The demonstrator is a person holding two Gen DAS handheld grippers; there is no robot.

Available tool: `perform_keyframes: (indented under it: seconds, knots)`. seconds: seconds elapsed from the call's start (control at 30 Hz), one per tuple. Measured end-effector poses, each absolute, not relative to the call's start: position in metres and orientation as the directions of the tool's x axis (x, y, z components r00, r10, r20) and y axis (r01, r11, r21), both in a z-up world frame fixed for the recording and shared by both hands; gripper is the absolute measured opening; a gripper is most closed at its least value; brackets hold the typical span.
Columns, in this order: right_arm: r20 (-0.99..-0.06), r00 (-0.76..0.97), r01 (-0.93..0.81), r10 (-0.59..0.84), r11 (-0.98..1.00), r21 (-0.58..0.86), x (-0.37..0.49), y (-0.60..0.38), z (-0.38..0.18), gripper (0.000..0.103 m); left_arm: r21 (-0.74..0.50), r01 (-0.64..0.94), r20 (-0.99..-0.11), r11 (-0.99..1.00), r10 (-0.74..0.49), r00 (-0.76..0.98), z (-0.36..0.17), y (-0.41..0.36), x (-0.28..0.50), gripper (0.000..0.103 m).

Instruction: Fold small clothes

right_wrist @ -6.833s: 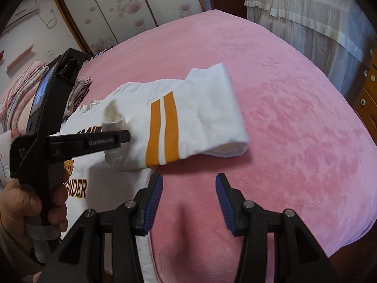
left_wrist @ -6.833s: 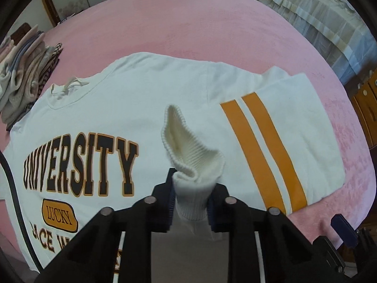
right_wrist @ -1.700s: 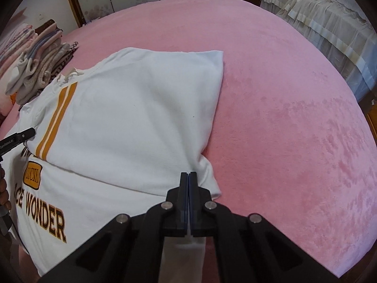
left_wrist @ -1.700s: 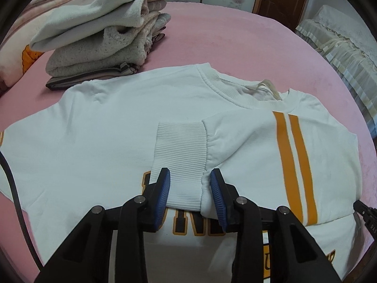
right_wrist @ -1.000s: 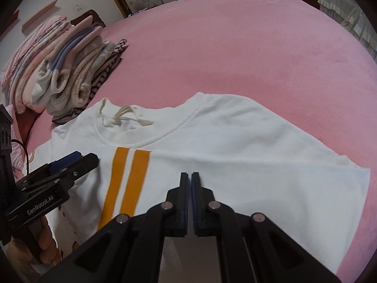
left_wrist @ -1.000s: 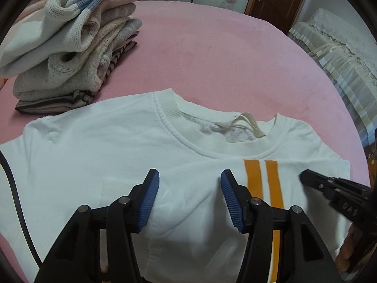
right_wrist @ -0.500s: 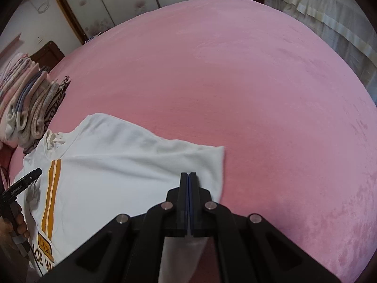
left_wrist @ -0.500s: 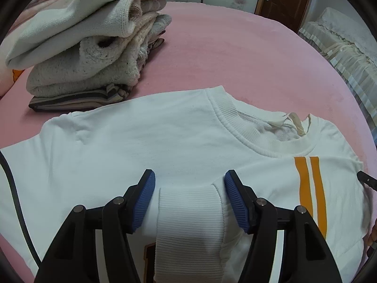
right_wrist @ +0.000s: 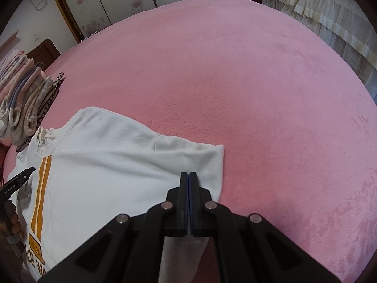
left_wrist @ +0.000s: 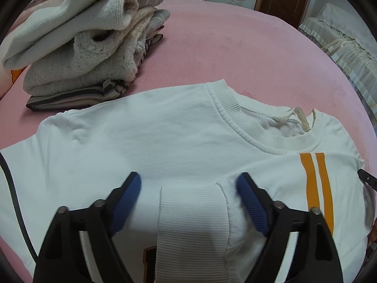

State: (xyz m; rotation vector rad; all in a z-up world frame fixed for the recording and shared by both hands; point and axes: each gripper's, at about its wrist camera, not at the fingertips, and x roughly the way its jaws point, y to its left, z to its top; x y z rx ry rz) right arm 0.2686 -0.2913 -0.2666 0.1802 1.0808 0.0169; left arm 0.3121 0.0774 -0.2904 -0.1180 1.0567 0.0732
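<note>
A white sweatshirt (left_wrist: 153, 136) with black lettering lies flat on the pink bed cover (left_wrist: 235, 47). One sleeve with two orange stripes (left_wrist: 315, 184) is folded across the chest. Its ribbed cuff (left_wrist: 190, 212) lies between the jaws of my left gripper (left_wrist: 188, 179). Those jaws are opening, and the blue pads stand clear of the cuff on both sides. My right gripper (right_wrist: 189, 174) is shut, its tips over the folded right edge of the sweatshirt (right_wrist: 113, 165), with no cloth seen between them. The left gripper's tip (right_wrist: 18, 181) shows at the far left of the right wrist view.
A stack of folded knitwear (left_wrist: 82, 47) stands on the bed to the upper left of the sweatshirt, also seen as the stack (right_wrist: 23, 99). Bare pink cover (right_wrist: 235, 94) stretches beyond and to the right. A second bed with a frilled cover (right_wrist: 318, 4) stands at the far right.
The left jaws have spread wider and no longer touch the cuff. The right gripper slid, shut, from the sleeve's middle to its right folded edge.
</note>
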Motion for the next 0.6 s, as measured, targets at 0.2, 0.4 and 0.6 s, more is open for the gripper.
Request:
perform_keyframes:
  seconds: [0.2, 0.4, 0.6]
  knots:
    - [-0.881, 0.465, 0.090, 0.085, 0.986, 0.142, 0.269, -0.291, -0.265, 0.000, -0.067, -0.135, -0.880, 0.989, 0.005, 0.475, -0.293, 0.080, 0.317, 0.096]
    - [-0.893, 0.445, 0.105, 0.069, 0.986, 0.129, 0.264, -0.276, -0.239, 0.003, -0.078, -0.117, -0.885, 0.990, -0.015, 0.465, -0.273, 0.081, 0.310, 0.096]
    - [-0.840, 0.529, 0.026, 0.120, 0.987, 0.157, 0.225, -0.242, -0.181, 0.005, -0.098, -0.056, -0.822, 0.994, -0.049, 0.567, -0.210, 0.085, 0.268, 0.096]
